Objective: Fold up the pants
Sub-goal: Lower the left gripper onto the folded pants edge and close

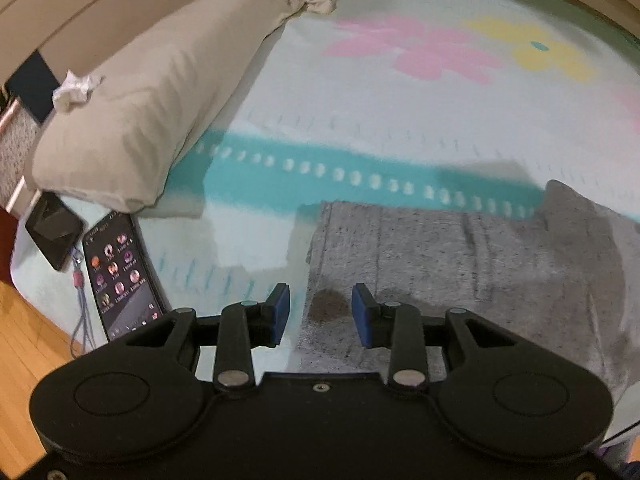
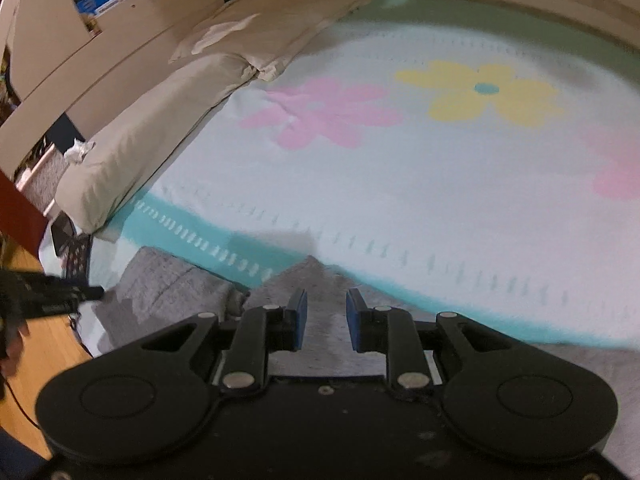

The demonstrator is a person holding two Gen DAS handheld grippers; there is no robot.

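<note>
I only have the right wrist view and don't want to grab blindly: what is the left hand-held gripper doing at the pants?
Observer: The left hand-held gripper is open and holds nothing. The left edge of the gray pants shows between its fingers.
Operator: Anything on the cloth there?
Observer: A dark round spot sits on the pants between those fingers.
Operator: Anything lying near that side?
Observer: A phone with its screen lit lies on the bedspread by the pillow, with a dark device beside it.
</note>
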